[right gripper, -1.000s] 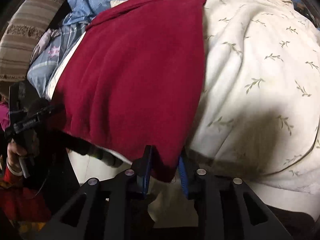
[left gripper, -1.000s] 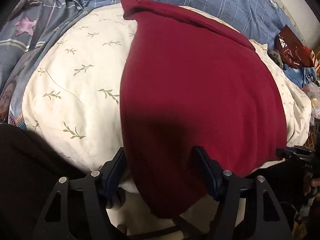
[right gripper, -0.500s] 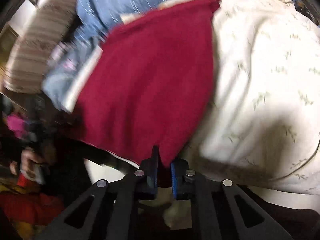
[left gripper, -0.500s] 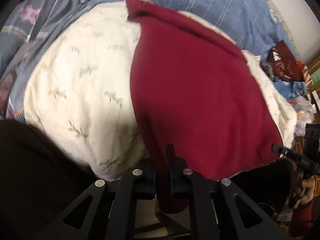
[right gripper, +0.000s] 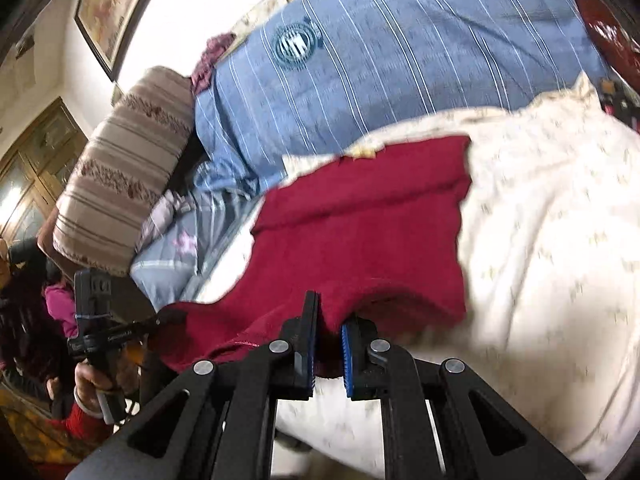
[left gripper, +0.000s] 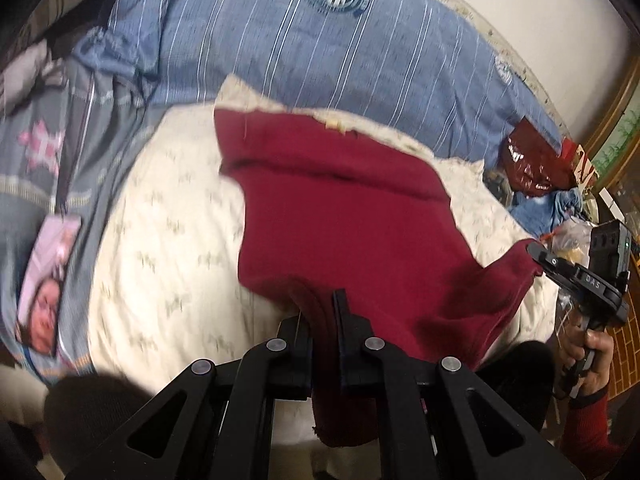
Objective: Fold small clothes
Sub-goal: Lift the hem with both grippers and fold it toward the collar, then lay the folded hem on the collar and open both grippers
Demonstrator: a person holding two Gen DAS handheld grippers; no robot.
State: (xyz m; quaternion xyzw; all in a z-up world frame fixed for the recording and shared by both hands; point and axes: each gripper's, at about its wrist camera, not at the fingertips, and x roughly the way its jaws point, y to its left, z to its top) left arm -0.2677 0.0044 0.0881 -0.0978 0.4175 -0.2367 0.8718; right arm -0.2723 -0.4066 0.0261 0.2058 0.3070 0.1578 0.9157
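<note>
Two grippers hold the near hem of the cloth point(left gripper: 344, 216): left gripper point(left gripper: 320, 312) nearly closed on a bunched fold, right gripper point(right gripper: 328, 328) likewise pinching its corner. Between them the hem sags. The cloth's far half lies on the cream quilt point(left gripper: 168, 216), its far edge already doubled. Risks: uneven lift would skew the fold; a thin pinch may slip; dragging could ruck the quilt.
</note>
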